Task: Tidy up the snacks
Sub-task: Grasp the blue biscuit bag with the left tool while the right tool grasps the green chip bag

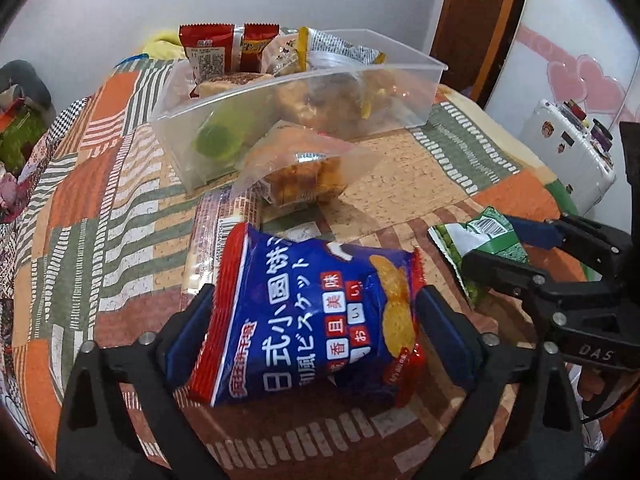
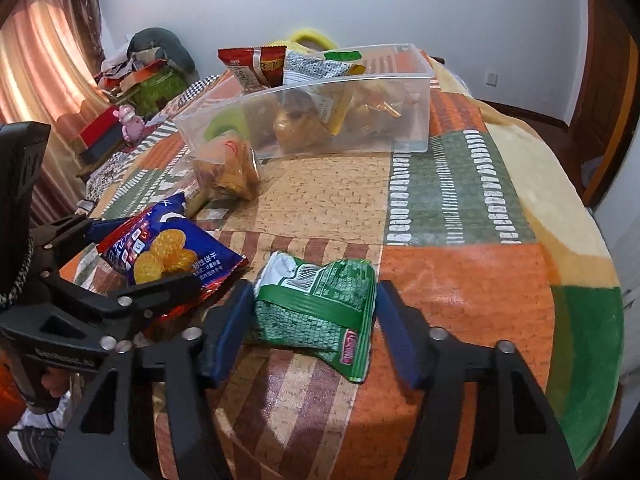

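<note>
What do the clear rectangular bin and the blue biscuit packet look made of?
Clear rectangular bin: rigid transparent plastic, apparently; snacks show through its glossy straight walls. Blue biscuit packet: thin printed plastic film, glossy and crinkled, with a red serrated seal edge; a foil lining can't be judged.

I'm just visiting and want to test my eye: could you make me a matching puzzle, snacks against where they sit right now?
Things:
1. blue biscuit bag
2. green snack packet
3. red packets
4. clear bag of golden snacks

Places:
A. standing in the clear box
B. between the left gripper fingers
C. on the cloth against the box front
D. between the right gripper fingers

Pairs: 1-B, 2-D, 3-A, 4-C
</note>
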Demonstrator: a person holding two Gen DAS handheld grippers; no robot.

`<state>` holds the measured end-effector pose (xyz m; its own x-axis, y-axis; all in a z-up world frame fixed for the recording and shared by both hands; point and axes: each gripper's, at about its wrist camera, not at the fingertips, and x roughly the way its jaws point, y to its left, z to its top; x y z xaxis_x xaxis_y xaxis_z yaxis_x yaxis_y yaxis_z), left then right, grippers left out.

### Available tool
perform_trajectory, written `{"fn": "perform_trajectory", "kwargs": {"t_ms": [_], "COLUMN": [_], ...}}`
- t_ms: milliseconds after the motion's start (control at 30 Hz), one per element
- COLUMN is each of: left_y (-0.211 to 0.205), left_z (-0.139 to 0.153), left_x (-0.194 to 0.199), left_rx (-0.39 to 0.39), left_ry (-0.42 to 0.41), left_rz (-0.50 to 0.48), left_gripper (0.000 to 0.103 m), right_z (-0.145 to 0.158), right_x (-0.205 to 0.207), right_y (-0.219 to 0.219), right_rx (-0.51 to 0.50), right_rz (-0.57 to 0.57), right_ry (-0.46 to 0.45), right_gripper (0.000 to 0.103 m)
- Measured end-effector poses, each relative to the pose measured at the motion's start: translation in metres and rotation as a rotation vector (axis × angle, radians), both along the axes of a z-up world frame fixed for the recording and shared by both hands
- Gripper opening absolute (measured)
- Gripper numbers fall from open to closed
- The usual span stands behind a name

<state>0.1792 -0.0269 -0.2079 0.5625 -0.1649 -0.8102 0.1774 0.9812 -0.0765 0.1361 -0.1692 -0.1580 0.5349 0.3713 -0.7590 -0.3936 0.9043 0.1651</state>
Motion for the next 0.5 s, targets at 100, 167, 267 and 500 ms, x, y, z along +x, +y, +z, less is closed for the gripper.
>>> {"fn": "perform_trajectory", "kwargs": {"t_ms": [100, 167, 267, 500], "left_y": [0.003, 0.006, 0.009, 0.019], "left_z": [0.004, 0.006, 0.008, 0.021], "left_x": [0.000, 0.001, -0.001, -0.007], "left_rx": [-0.027, -0.040, -0.058, -0.077], "left_ry": [-0.010, -0.006, -0.008, -0.026], "left_rz": [-0.016, -0.031, -0.038, -0.020], "left_gripper": [0.074, 0.070, 0.065, 0.058], "right_z": [0.000, -0.002, 0.000, 0.011], "right_x": [0.000, -0.001, -0.003, -0.008], "right_y": [0.000, -0.002, -0.008, -0.017], "right_rx": [0.005, 0.014, 0.030, 0.047], "right_rz": [-0.004, -0.009, -0.018, -0.032], "right_ry": [-0.005, -0.005, -0.014, -0.052], "right_gripper": [0.046, 0.043, 0.041, 0.041]}}
